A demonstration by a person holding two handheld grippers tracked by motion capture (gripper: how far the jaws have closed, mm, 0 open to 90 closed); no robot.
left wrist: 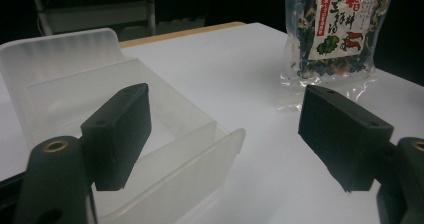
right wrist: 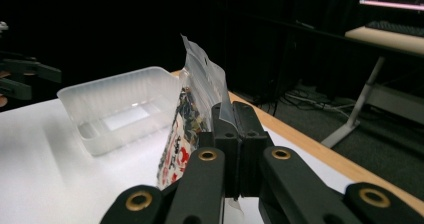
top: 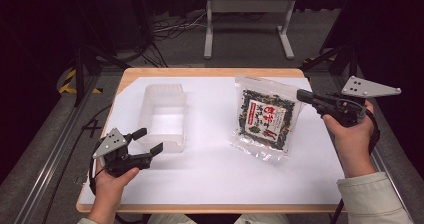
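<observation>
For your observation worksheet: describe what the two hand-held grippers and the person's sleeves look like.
Both the left gripper and right gripper are black, with blocky rectangular pads, brass-coloured rivets at the joints and a grey three-cornered plate with small holes on top. A black cable trails from each. The sleeves are pale beige.

Packet (top: 265, 118) right of tub (top: 163, 116), apart.

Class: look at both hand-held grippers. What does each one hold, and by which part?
The right hand-held gripper is shut on the food packet, pinching its clear side edge. The left hand-held gripper holds nothing, its jaws open beside the plastic container.
</observation>
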